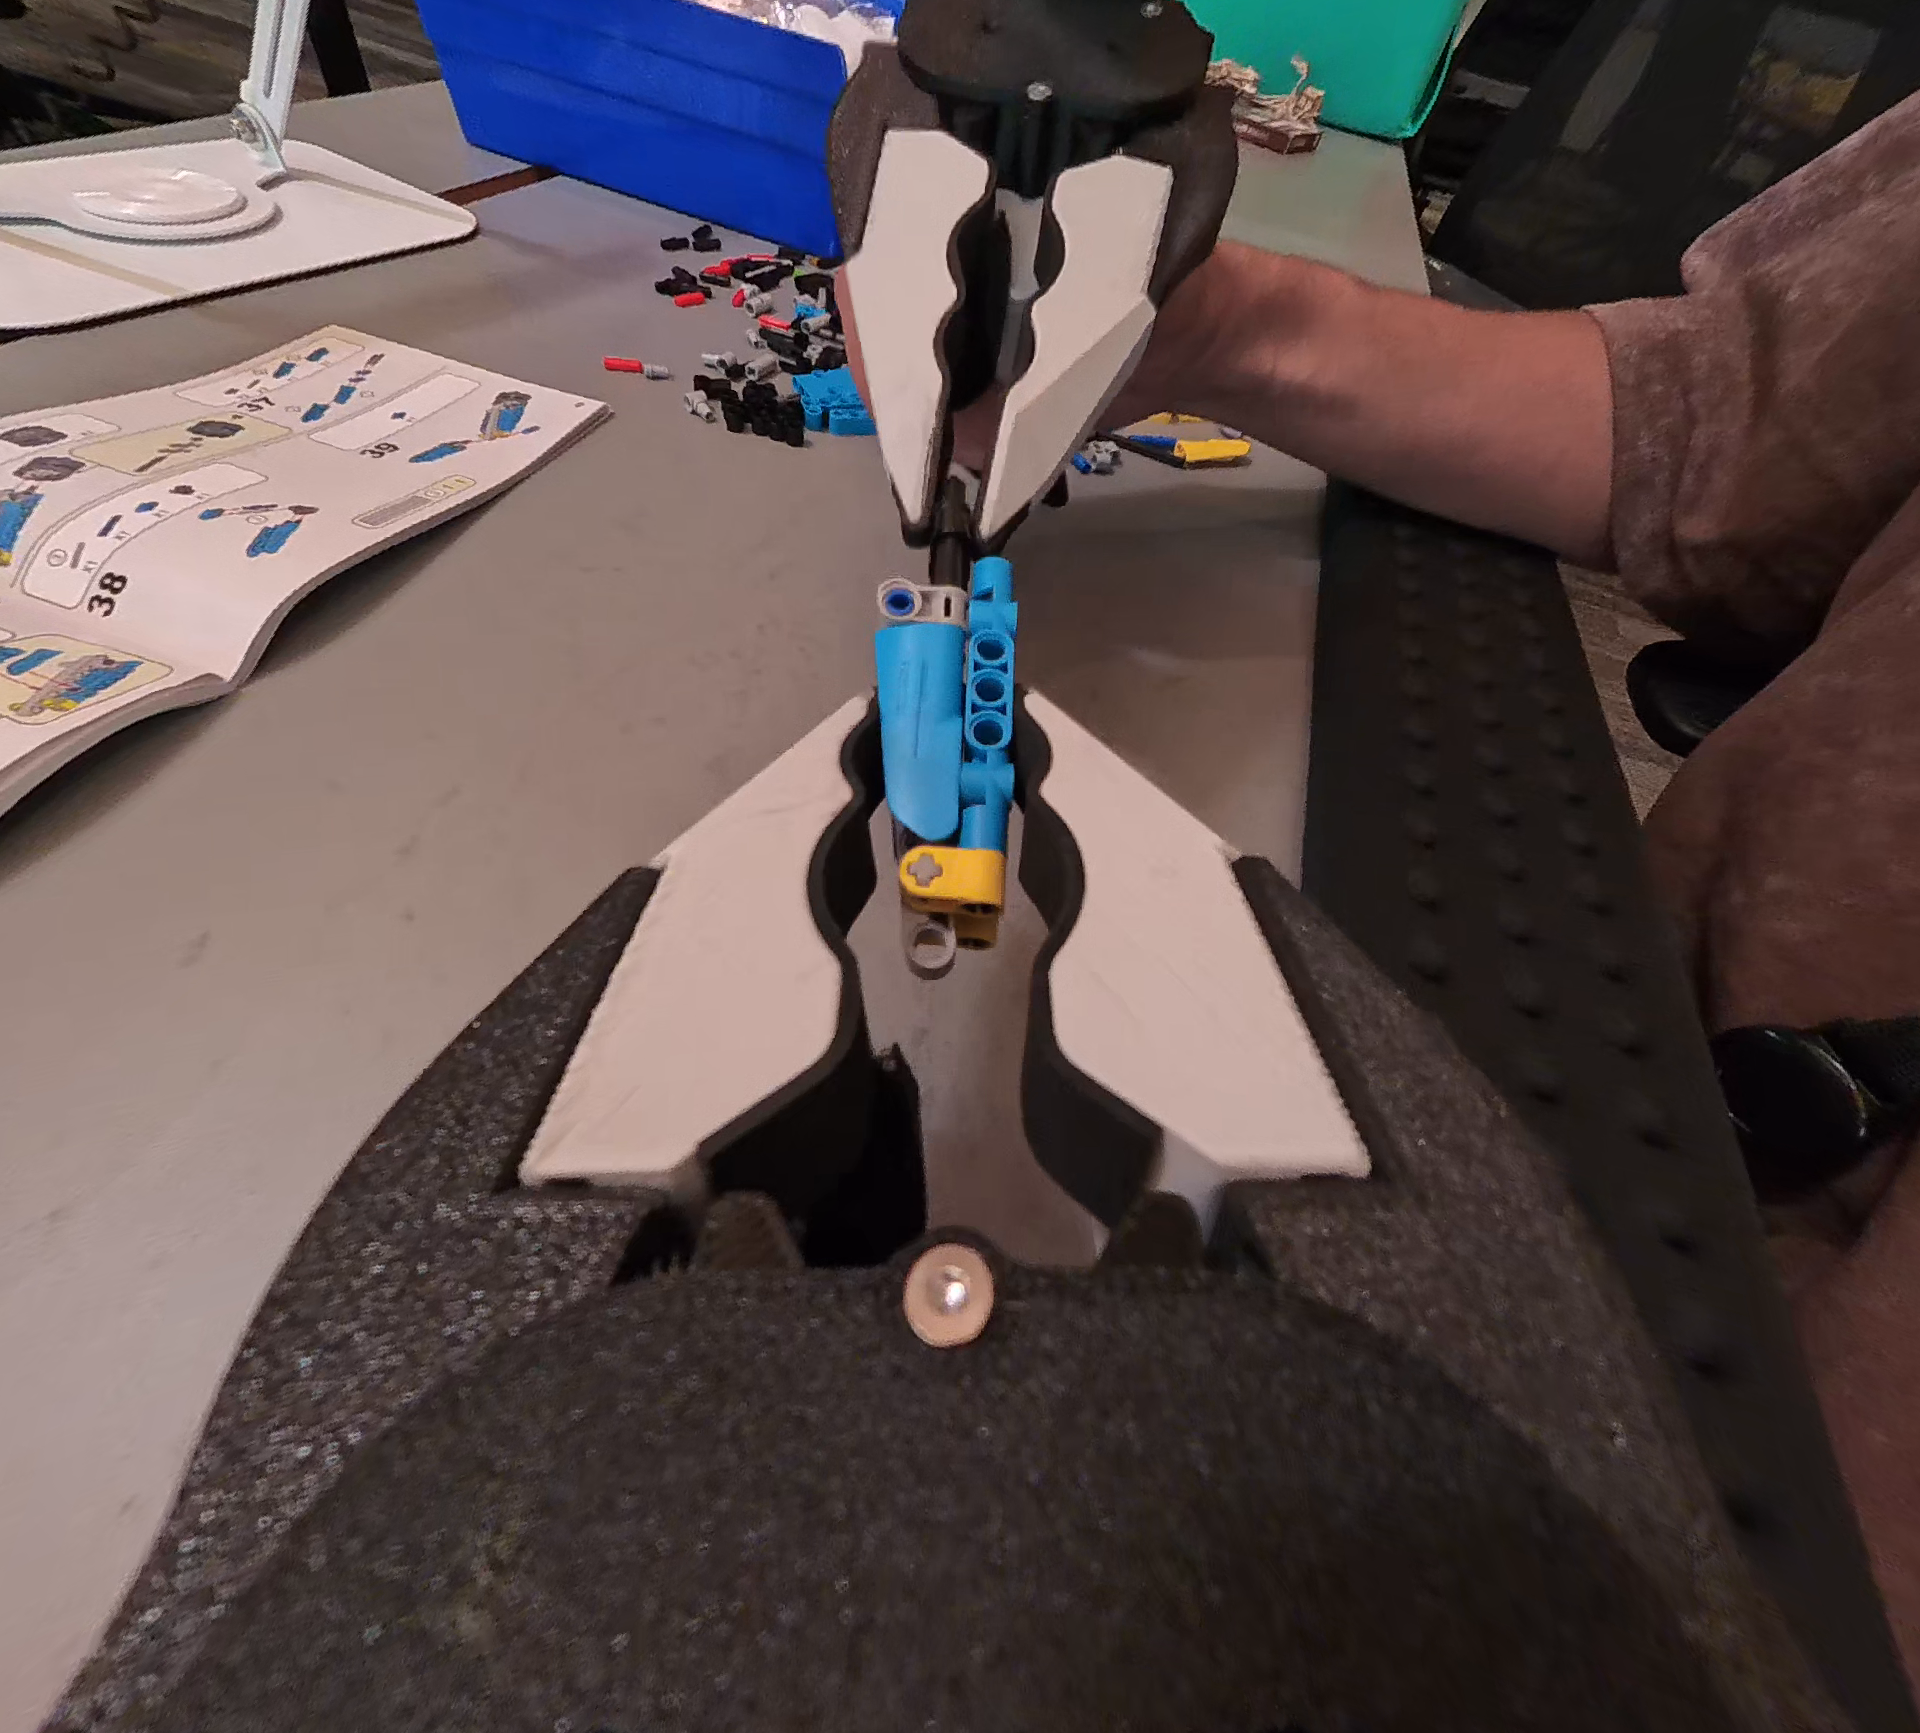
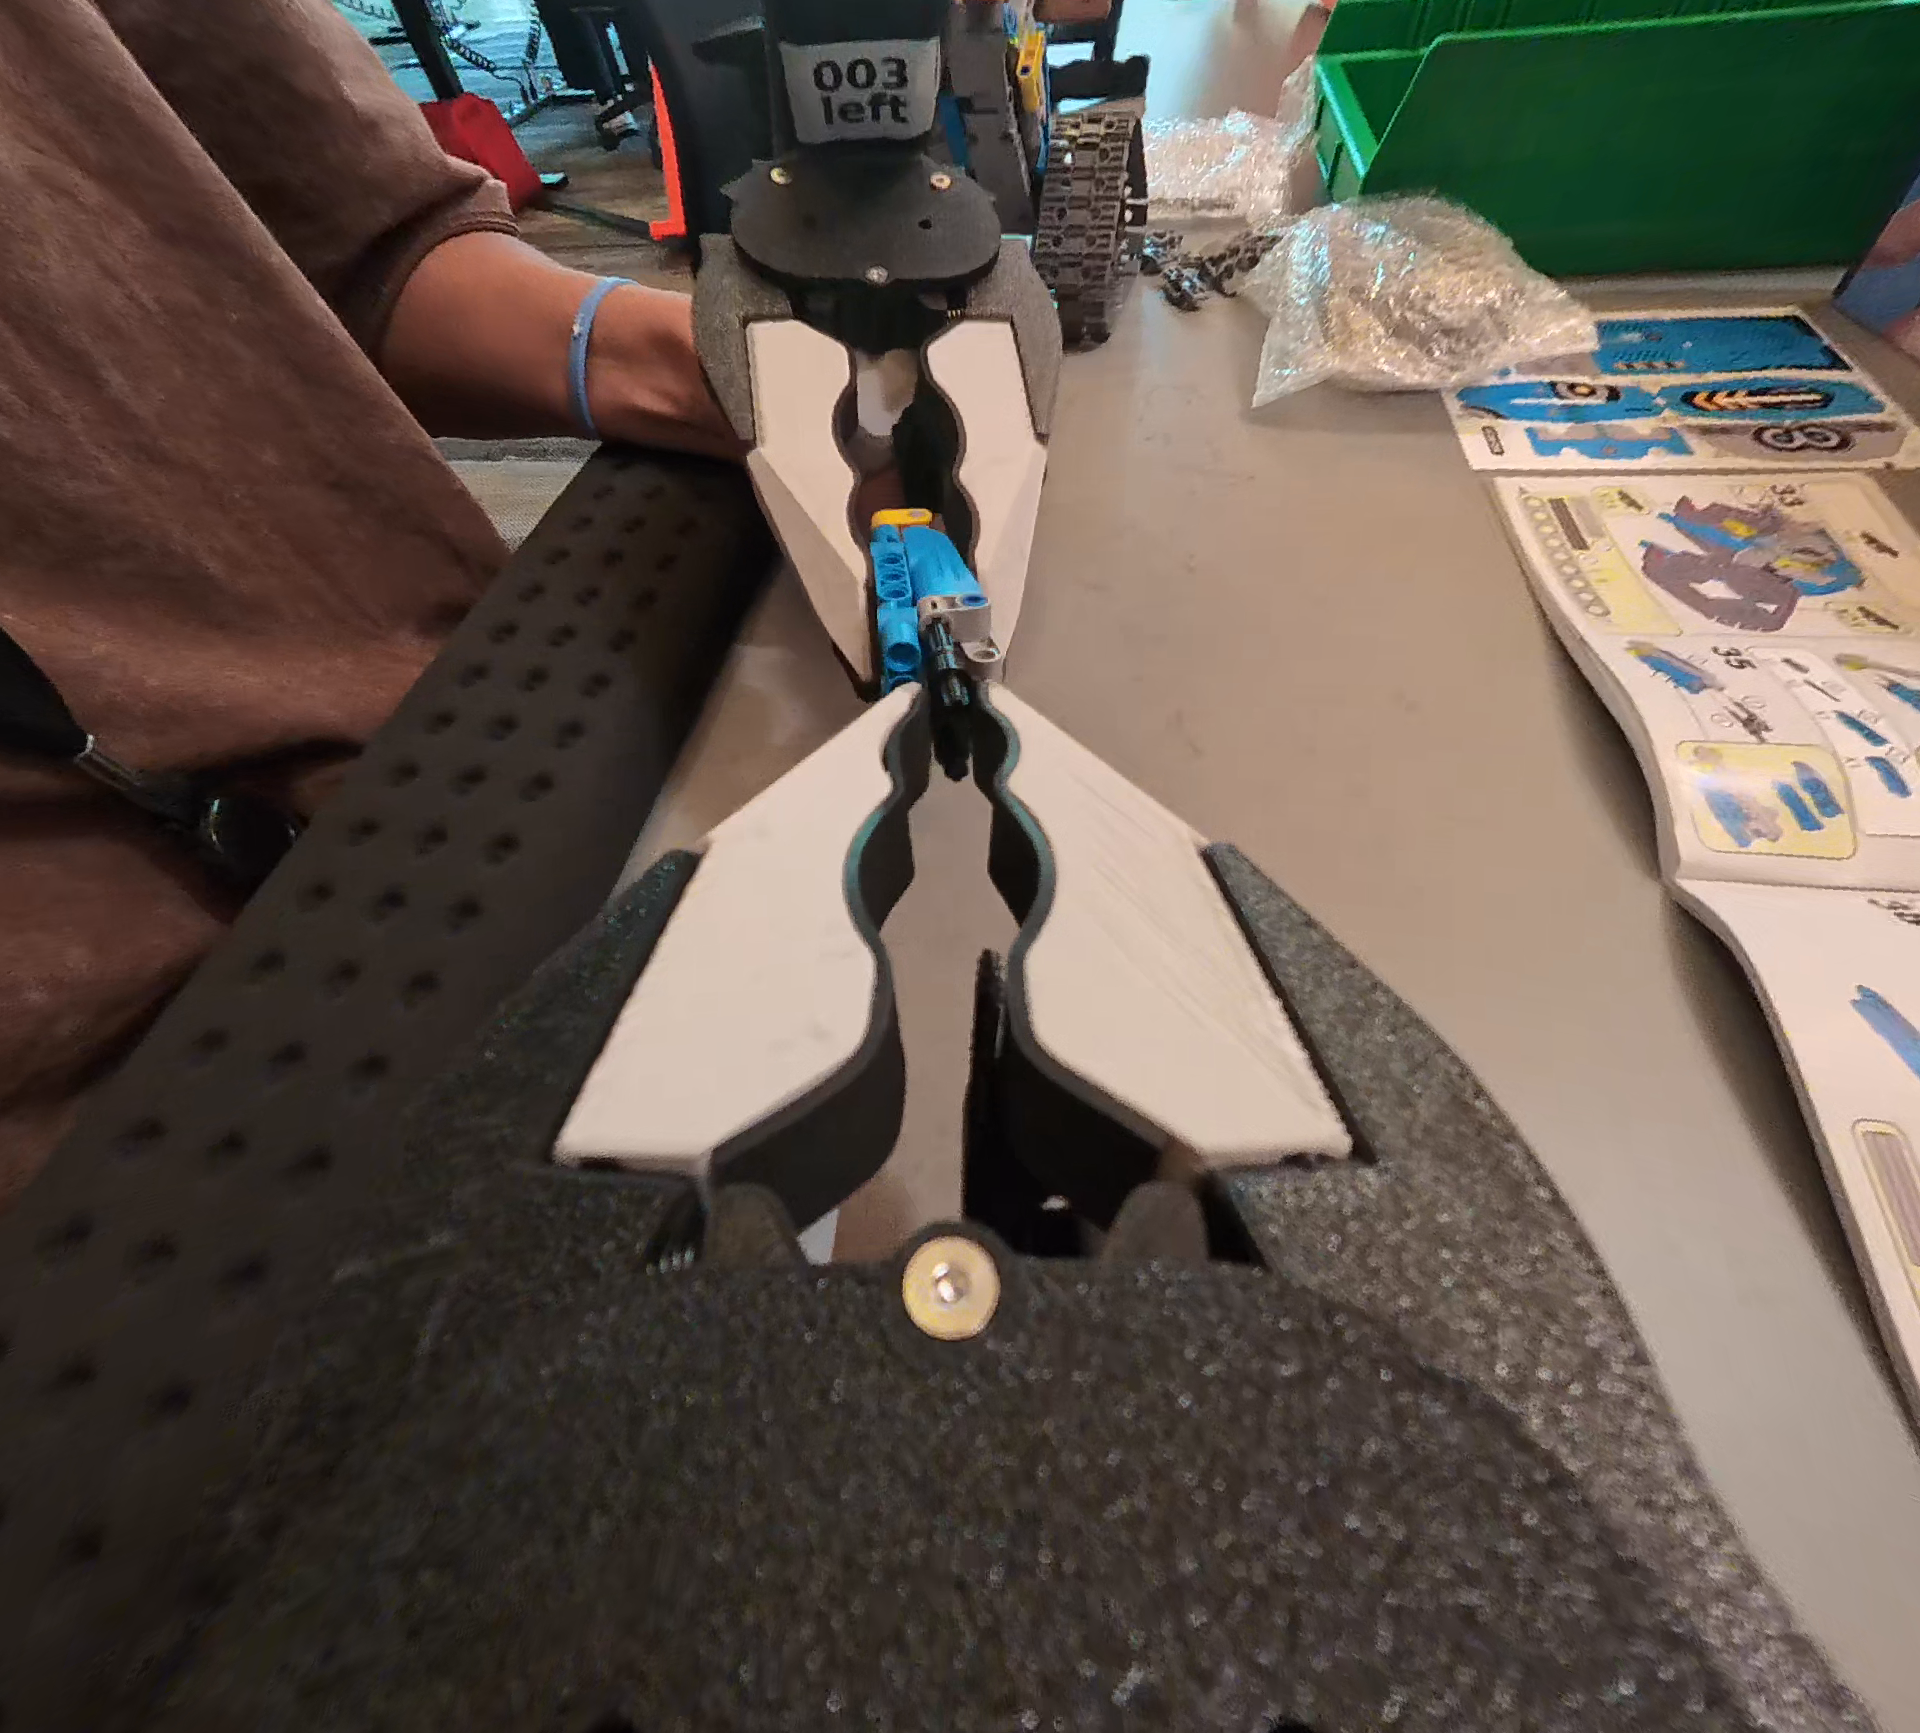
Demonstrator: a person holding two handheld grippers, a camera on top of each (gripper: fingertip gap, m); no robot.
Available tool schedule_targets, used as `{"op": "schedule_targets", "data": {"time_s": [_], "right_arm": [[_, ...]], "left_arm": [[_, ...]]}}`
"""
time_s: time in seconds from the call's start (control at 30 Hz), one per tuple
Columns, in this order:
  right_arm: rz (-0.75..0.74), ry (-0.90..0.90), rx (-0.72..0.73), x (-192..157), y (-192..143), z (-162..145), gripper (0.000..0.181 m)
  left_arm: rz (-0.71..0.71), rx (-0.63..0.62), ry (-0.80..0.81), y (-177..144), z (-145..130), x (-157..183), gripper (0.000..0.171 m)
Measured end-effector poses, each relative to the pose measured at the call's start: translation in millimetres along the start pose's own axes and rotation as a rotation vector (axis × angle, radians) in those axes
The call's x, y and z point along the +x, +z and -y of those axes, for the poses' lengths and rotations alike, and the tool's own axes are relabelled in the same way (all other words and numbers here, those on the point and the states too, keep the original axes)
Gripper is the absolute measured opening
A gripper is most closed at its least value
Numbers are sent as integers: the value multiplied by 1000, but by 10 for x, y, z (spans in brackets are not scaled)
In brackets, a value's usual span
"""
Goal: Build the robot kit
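In the left wrist view, the left gripper (image 1: 951, 748) has its white, black-lined fingers (image 1: 727, 935) closed on a small blue, yellow and grey plastic brick assembly (image 1: 951, 727), gripping it by its lower half so that its long axis runs straight ahead along the fingers, with the yellow connector and a grey ring back inside the grip and the grey-and-blue end sticking out in front. Directly opposite, the right gripper (image 1: 948, 520) points back at it, its tips pinched on a thin black plastic pin (image 1: 948, 540) that lies in line with the assembly and meets its far end beside the grey connector. On the grey surface (image 1: 582, 800) lie an open instruction booklet (image 1: 260, 499) to the left, a scatter of small black, red and blue loose parts (image 1: 764, 353) beyond, a blue plastic bin (image 1: 644, 94) holding clear bags, and a white lamp base (image 1: 229, 218). In the right wrist view, the right gripper (image 2: 951, 727) holds the black pin (image 2: 951, 712) between its fingertips, nearly shut on it; whether the pin is already seated in a hole is hard to tell, since the tips hide the joint. The left gripper (image 2: 914, 634) faces it, clasping the assembly (image 2: 914, 592). To the right are a crumpled clear bag (image 2: 1392, 301), a green plastic bin (image 2: 1621, 94) and the booklet's pages (image 2: 1745, 644).
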State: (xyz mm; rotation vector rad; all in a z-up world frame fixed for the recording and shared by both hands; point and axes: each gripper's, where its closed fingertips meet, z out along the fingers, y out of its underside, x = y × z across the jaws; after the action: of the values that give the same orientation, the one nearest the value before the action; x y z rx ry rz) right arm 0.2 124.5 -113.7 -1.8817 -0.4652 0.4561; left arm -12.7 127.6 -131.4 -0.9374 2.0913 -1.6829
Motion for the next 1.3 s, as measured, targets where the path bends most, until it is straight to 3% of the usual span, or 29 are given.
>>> {"op": "schedule_targets", "data": {"time_s": [0.73, 0.97, 1.07, 1.17, 1.3], "right_arm": [[9, -19, -141, -48, 69, -202, 6], [-160, -18, -14, 184, -23, 64, 9], [-279, -38, 63, 309, -72, 230, 40], [-442, -122, 0, 395, 100, 238, 73], [-655, -239, -113, 487, 293, 236, 83]], "left_arm": [[31, -116, 47, 85, -178, 11, 20], [78, 38, -87, 37, 78, -183, 22], [117, 133, -284, -68, 166, -406, 22], [103, 250, -440, -157, 274, -485, 22], [108, 320, -540, -199, 305, -552, 22]]}}
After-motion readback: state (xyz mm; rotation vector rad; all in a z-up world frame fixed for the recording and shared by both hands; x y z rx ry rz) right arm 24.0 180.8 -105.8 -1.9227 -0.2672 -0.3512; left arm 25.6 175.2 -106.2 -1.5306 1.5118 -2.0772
